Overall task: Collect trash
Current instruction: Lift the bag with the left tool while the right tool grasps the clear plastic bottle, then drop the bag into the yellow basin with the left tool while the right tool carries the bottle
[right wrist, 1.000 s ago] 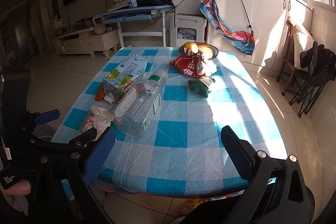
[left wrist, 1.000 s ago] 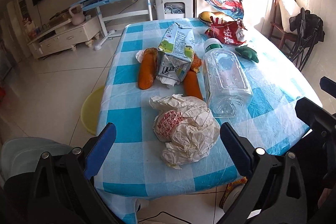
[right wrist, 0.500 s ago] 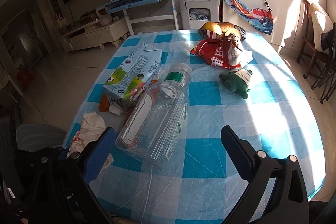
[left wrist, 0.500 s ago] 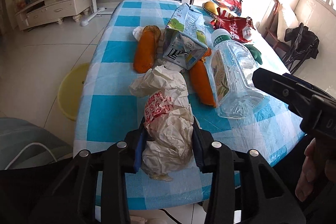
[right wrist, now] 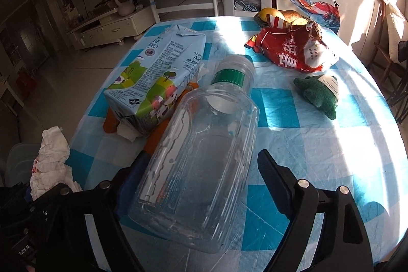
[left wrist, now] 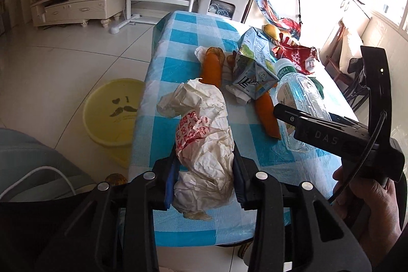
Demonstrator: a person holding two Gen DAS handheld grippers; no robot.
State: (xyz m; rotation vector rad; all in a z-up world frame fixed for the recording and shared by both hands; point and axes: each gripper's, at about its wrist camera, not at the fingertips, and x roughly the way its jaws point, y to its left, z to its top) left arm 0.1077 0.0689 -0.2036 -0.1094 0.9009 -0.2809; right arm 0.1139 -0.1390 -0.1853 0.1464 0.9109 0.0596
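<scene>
Paper wrapper pinched, bottle between the other jaws

The left hand-held gripper [left wrist: 204, 179] pinches one crumpled paper wrapper [left wrist: 204, 144] at the table [left wrist: 183, 68] edge. The right hand-held gripper [right wrist: 201, 175], jaws just closing, straddles one clear bottle [right wrist: 199, 157], right pad apart from it. Nearby: one milk carton [right wrist: 158, 78], two orange sausages [left wrist: 211, 68], one red snack bag [right wrist: 293, 50].
</scene>
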